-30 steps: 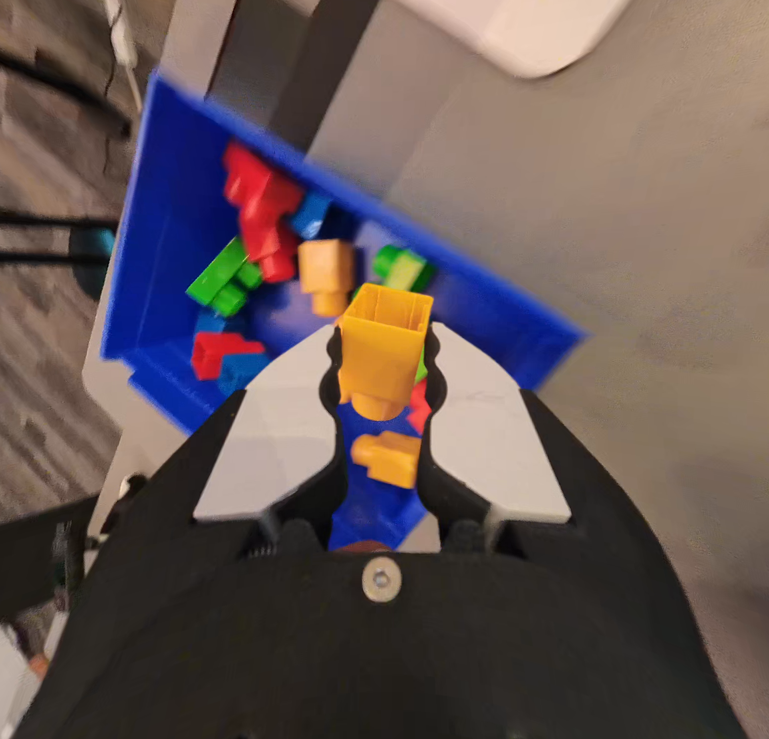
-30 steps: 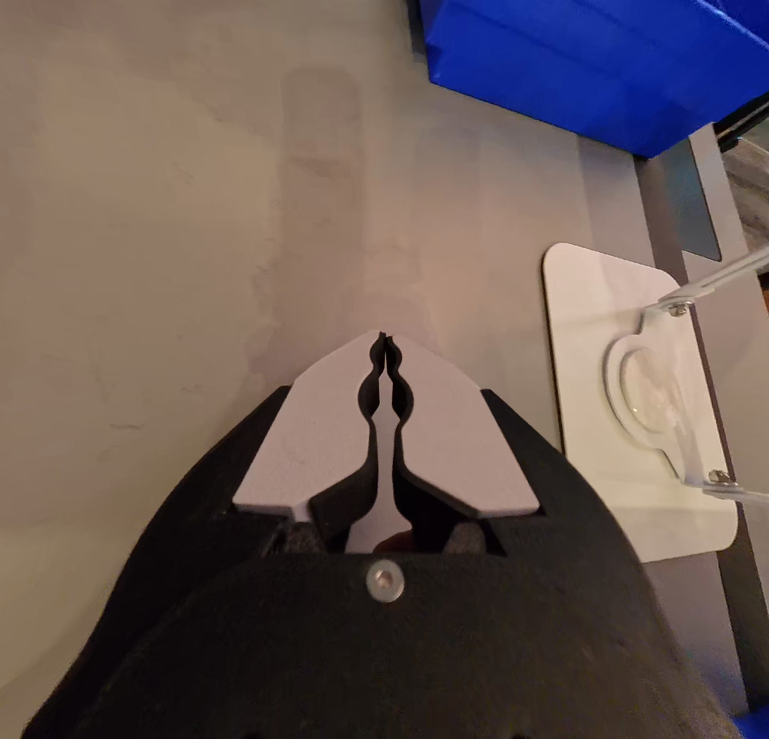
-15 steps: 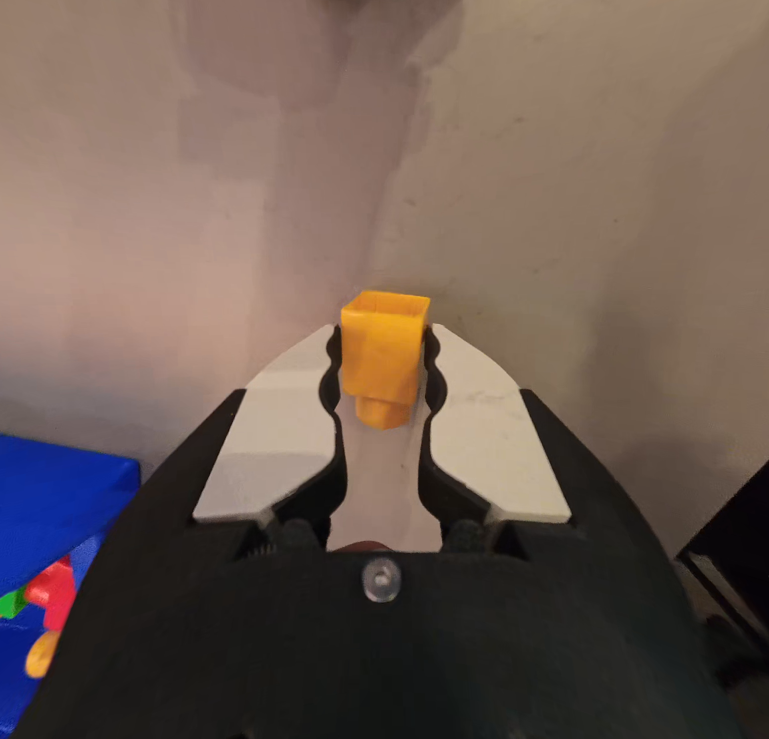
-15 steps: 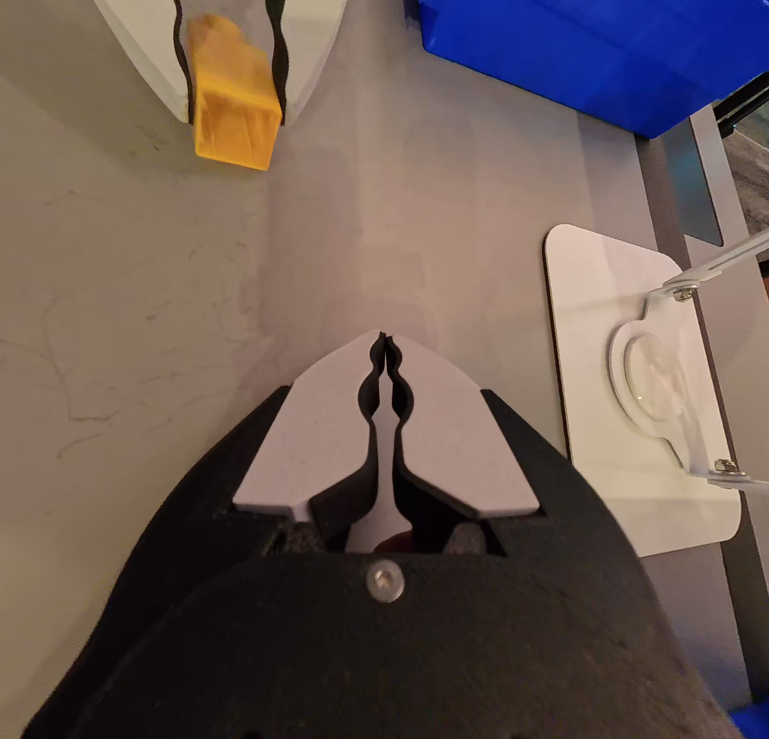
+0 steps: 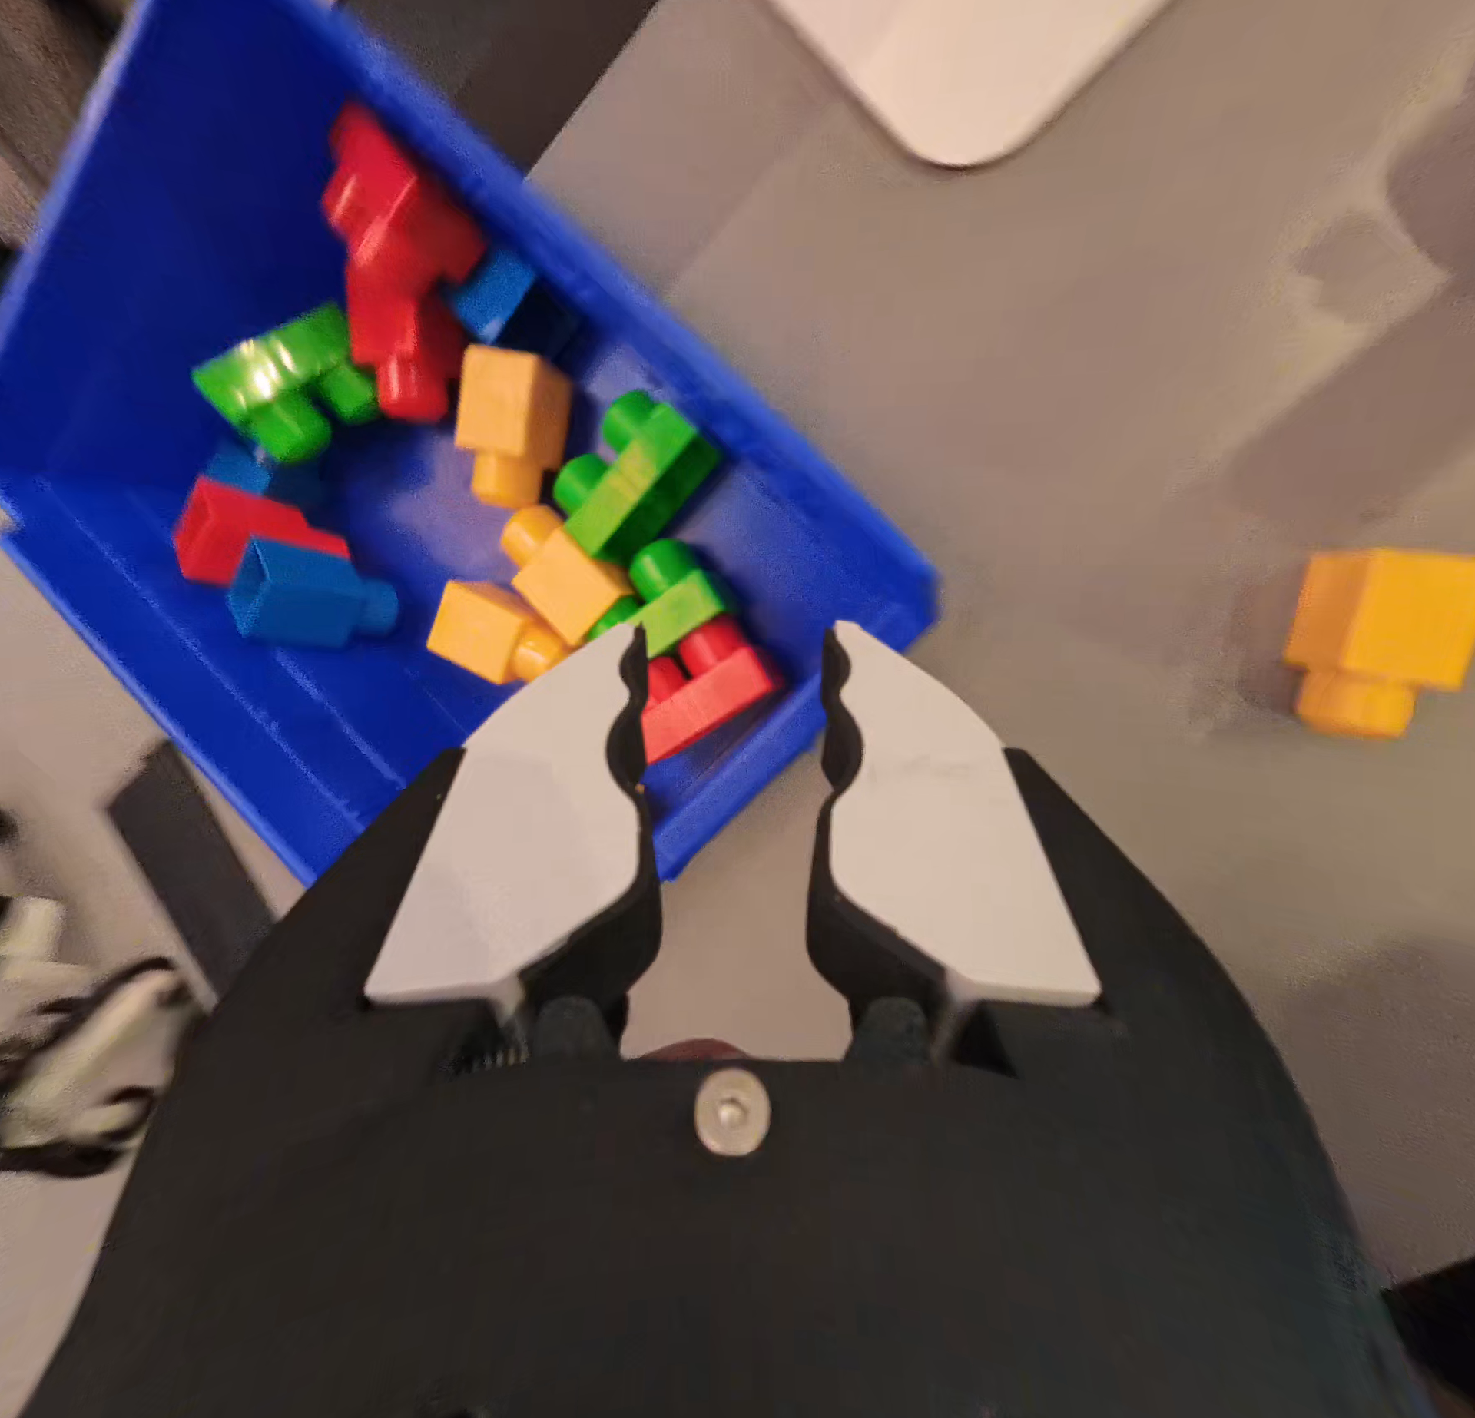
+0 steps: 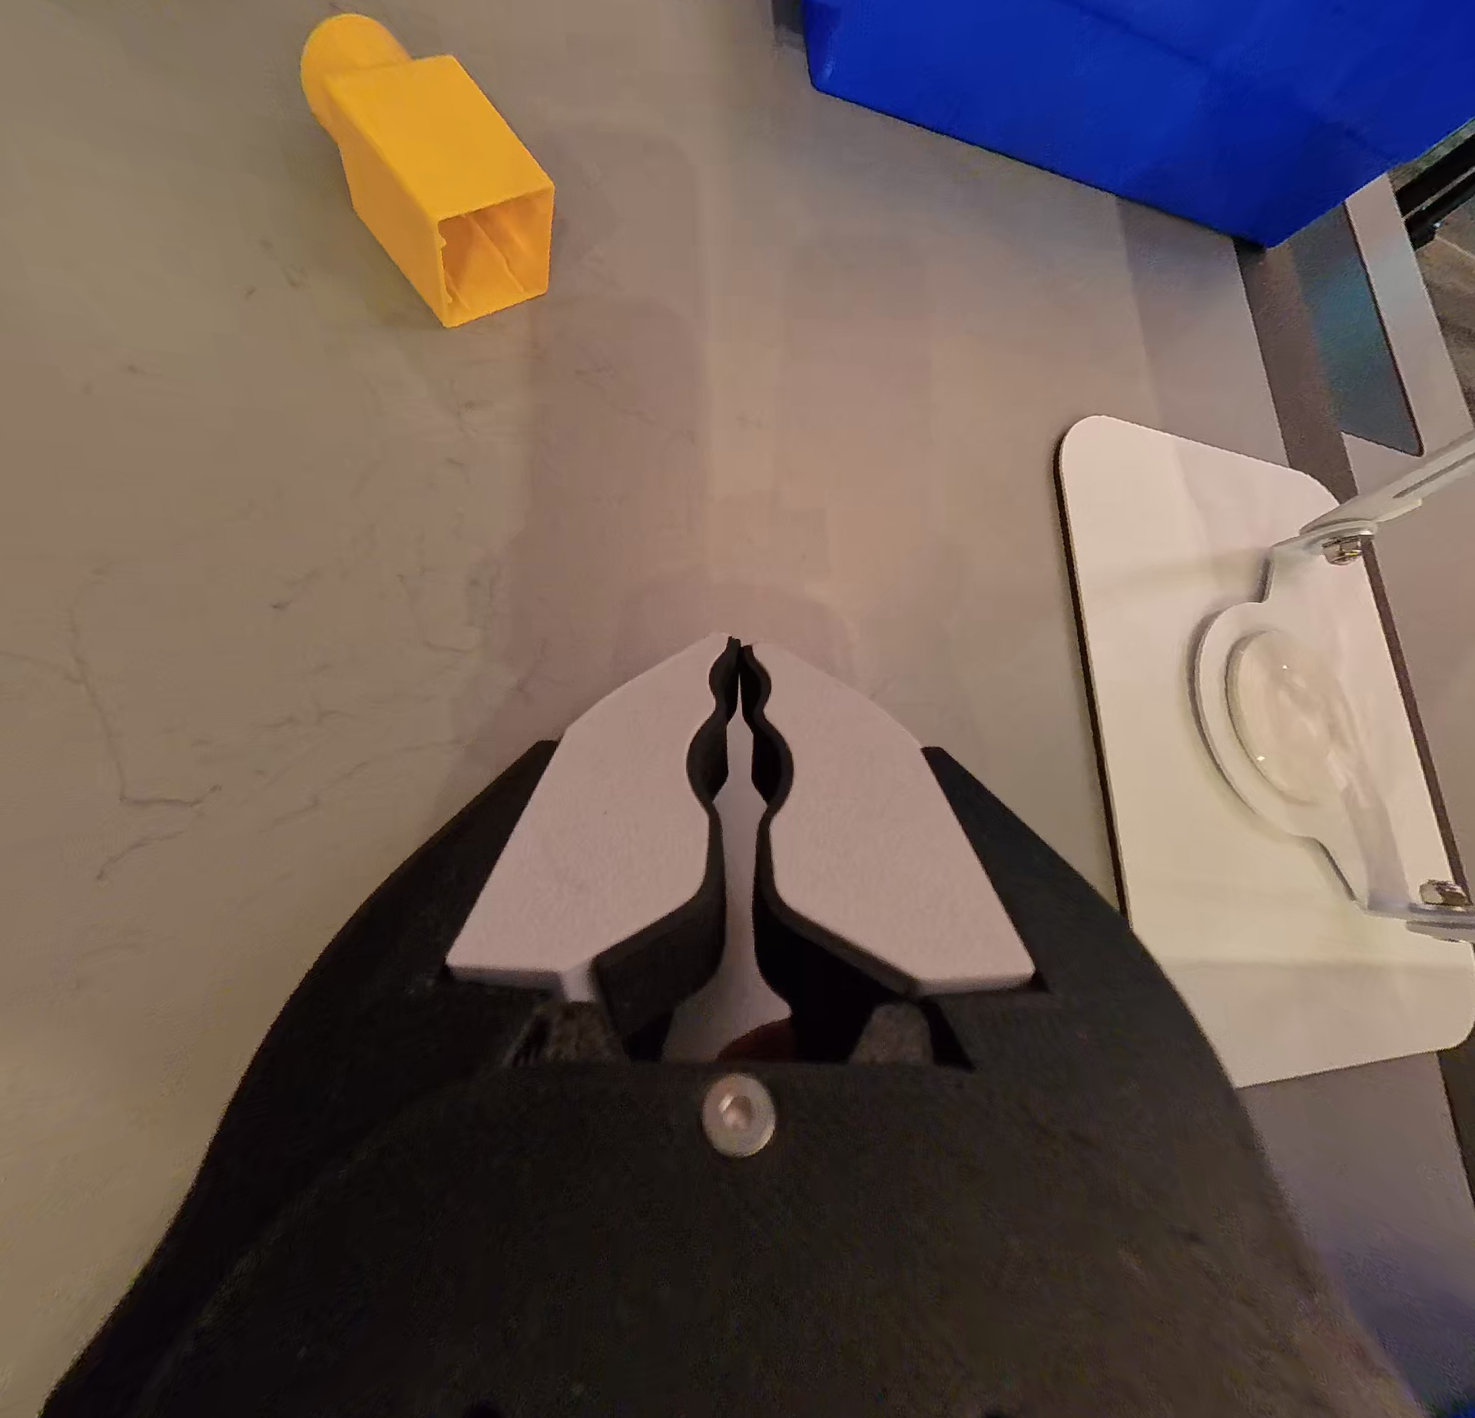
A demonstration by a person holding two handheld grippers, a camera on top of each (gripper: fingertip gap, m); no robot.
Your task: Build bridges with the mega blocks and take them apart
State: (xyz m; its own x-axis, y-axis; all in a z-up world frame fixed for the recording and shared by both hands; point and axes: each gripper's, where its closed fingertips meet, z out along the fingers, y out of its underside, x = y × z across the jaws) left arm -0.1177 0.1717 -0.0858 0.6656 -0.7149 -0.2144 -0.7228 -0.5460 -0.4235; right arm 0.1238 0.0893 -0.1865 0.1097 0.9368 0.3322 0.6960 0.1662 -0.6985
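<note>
A yellow one-stud block (image 5: 1381, 637) lies on its side on the grey table; it also shows in the right wrist view (image 6: 435, 182) at the upper left. My left gripper (image 5: 730, 645) is open and empty, above the near corner of the blue bin (image 5: 838, 550), which holds several red, green, yellow and blue blocks. A red block (image 5: 702, 693) in the bin shows between the jaws, far below them. My right gripper (image 6: 736, 645) is shut with nothing between its pads, above bare table, well short of the yellow block.
A white board (image 6: 1181, 661) with a clear plastic fixture (image 6: 1309, 733) lies at the right of the right gripper. The blue bin's outer wall (image 6: 1117, 63) stands at the upper right there. Cables (image 5: 72, 1044) hang past the table's left edge. The gap from one gripper's tips to the other's is roughly 30 cm.
My left gripper let go of the yellow block on the table, opened, and swung back over the blue bin. The right gripper stayed shut and still.
</note>
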